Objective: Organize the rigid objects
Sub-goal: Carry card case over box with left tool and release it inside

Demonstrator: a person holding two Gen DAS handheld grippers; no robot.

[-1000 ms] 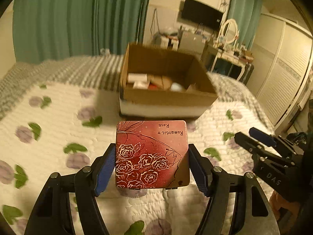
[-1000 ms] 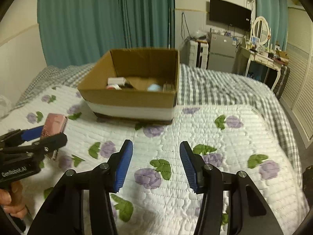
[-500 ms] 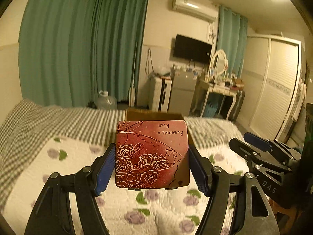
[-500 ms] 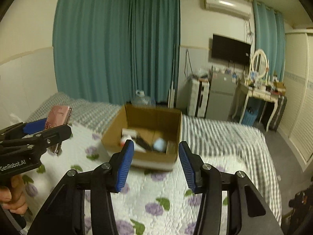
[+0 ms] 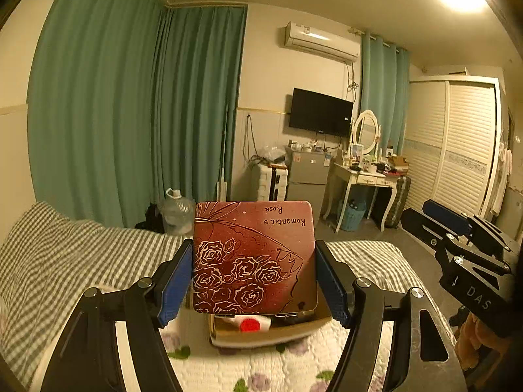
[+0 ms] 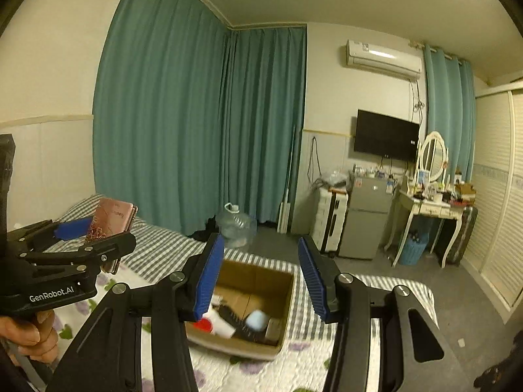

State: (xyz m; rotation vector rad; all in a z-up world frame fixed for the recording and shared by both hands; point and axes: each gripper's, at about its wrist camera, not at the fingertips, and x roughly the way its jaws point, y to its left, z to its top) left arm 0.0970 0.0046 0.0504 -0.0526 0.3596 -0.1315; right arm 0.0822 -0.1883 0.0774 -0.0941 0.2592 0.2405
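Bed [image 6: 366,297] below — left gripper [image 5: 253,281] clamps the tin [image 5: 253,258] above the box [image 6: 251,297] at 6 o'clock; right gripper [image 6: 261,281] gapes empty. Early release could miss the box.

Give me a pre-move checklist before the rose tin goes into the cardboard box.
1. Grip on the rose tin: ok, the left gripper has a blue pad against each side of it.
2. Tin lid closed: ok, it looks shut in the right wrist view.
3. Cardboard box open on top: ok, no flaps cover it.
4. Free room inside the box: cannot tell; a red-capped item, a pale blue ball and other things lie in it.
5. Right gripper out of the way: ok, it is open, empty and to the side.
6. Tin directly over the box: cannot tell.
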